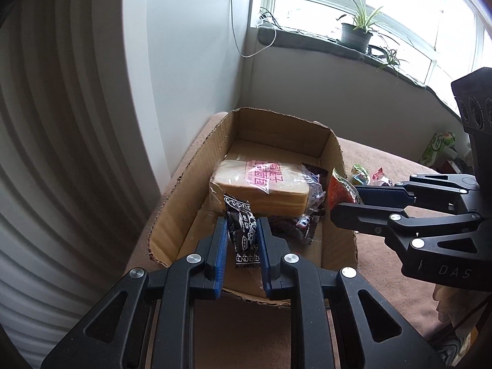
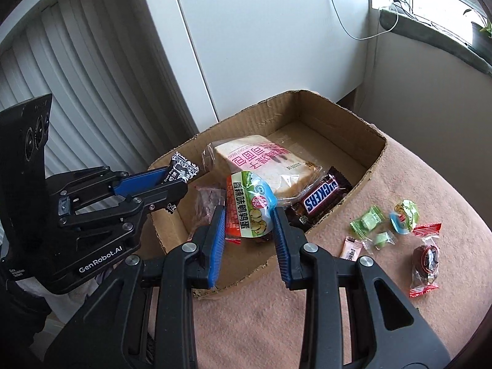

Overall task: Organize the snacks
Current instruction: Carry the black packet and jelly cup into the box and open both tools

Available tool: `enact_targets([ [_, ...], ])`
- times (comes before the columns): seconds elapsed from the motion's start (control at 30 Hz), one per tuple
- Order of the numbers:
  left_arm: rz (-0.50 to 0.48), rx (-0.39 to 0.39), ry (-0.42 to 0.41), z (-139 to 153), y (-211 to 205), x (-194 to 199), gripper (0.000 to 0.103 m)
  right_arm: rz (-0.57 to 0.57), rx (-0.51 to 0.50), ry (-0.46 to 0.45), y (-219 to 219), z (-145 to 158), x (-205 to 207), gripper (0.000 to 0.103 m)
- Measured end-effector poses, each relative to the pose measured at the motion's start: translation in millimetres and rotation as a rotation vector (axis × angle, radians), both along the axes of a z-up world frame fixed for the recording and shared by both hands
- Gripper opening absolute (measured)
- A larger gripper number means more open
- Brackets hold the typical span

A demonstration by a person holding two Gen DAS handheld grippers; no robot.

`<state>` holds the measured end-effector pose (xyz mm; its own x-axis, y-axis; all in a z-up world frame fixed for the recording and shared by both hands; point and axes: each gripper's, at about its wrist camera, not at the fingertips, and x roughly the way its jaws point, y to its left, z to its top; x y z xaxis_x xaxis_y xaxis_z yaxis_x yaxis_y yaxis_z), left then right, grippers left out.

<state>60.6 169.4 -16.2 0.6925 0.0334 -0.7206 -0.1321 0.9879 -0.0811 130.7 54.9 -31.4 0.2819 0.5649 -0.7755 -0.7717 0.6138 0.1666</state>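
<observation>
An open cardboard box (image 1: 184,184) (image 2: 347,123) stands on the pink cloth. Inside lie a wrapped loaf of sliced bread (image 1: 258,184) (image 2: 264,163) and a Snickers bar (image 2: 323,196). My left gripper (image 1: 243,230) (image 2: 176,178) is shut on a small black-and-white snack packet (image 1: 241,233) (image 2: 183,169), held over the box's near end. My right gripper (image 2: 249,218) (image 1: 344,198) is shut on a green, blue and red egg snack pouch (image 2: 249,212) (image 1: 339,189), held above the box's right wall.
Several small wrapped sweets (image 2: 369,221) and a dark date-like packet (image 2: 426,261) lie on the pink cloth (image 2: 307,307) right of the box. A white radiator (image 1: 46,153) and wall stand left. A windowsill with a potted plant (image 1: 356,30) runs behind.
</observation>
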Motion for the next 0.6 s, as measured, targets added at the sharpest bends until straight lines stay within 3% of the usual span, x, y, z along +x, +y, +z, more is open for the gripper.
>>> enact_targets([
  [0.6, 0.003, -0.004, 0.010, -4.6, 2.6, 3.2, 0.017, 0.006, -0.016, 0.012, 5.9, -10.0, 1.8, 0.031],
])
